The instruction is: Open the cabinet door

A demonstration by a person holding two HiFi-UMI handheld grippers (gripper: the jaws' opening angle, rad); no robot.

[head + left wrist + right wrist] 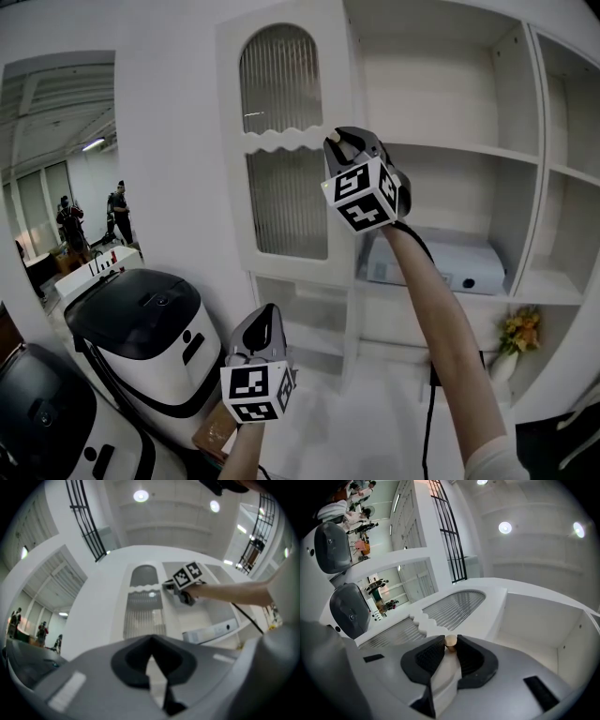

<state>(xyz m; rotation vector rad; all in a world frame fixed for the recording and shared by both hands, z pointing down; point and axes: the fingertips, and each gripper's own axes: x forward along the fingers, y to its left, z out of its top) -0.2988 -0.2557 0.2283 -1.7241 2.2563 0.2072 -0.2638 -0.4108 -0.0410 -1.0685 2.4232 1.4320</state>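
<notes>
One knob (450, 641) on the one cabinet door (291, 150), and it sits right between the jaws of the right gripper (339, 142), pads clamped on it. That's the grasp step. Next, I'd say: pull back and swing the door out. The left gripper (151, 643), second of two, hangs below-left, jaws together, empty.

My left gripper (268, 314) and right gripper (343, 141), both grey, each bear a white cube (366, 192) with black square markers; black ribbed pads (426, 657), a black cable (428, 422), a pale sleeve (492, 459).
</notes>
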